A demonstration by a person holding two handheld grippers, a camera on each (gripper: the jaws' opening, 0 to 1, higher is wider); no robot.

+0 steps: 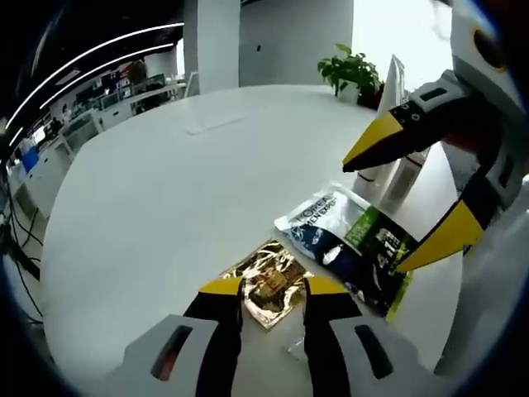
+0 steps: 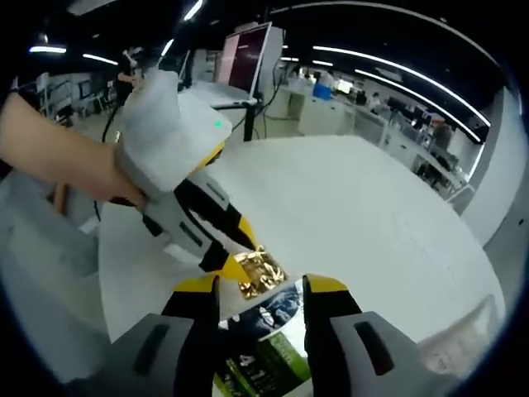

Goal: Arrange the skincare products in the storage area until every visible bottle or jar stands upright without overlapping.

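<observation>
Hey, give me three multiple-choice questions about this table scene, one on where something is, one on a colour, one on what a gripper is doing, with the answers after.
1. Where does the gold packet lie?
A. on the white table, beside the dark packet
B. under the potted plant
C. on the floor

2. What colour are the tips of the left gripper fingers?
A. red
B. yellow
C. blue

3. What is the left gripper doing?
A. hanging far above the table
B. holding a bottle upright
C. closing its fingers on the gold packet

Answers:
1 A: in the left gripper view the gold packet rests on the table next to the dark packet.
2 B: both finger tips are yellow.
3 C: in the right gripper view its finger tips meet on the packet's edge, while the right gripper stands open over the dark packet.
</observation>
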